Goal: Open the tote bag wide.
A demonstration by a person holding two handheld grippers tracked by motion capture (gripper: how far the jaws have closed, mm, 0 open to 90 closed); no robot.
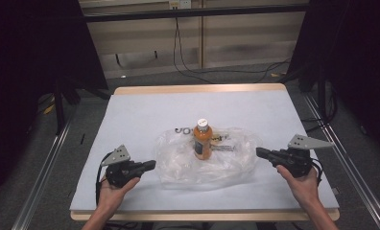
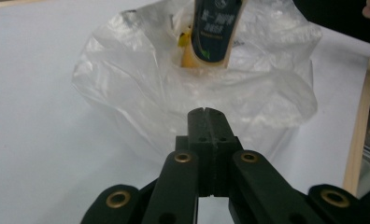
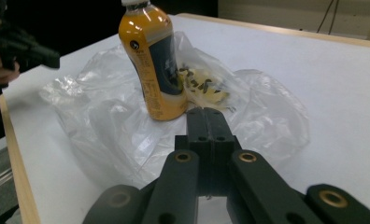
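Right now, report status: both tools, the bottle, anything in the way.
Left tool shut, empty, at the bag's left edge. Right tool shut, empty, at its right edge. Orange bottle upright on the clear plastic bag. Nothing in the way.

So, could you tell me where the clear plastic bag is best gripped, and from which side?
Probably its loose crumpled edges: the left gripper from the left, the right gripper from the right. The plastic bag lies slack around the upright orange bottle, so the middle is blocked.
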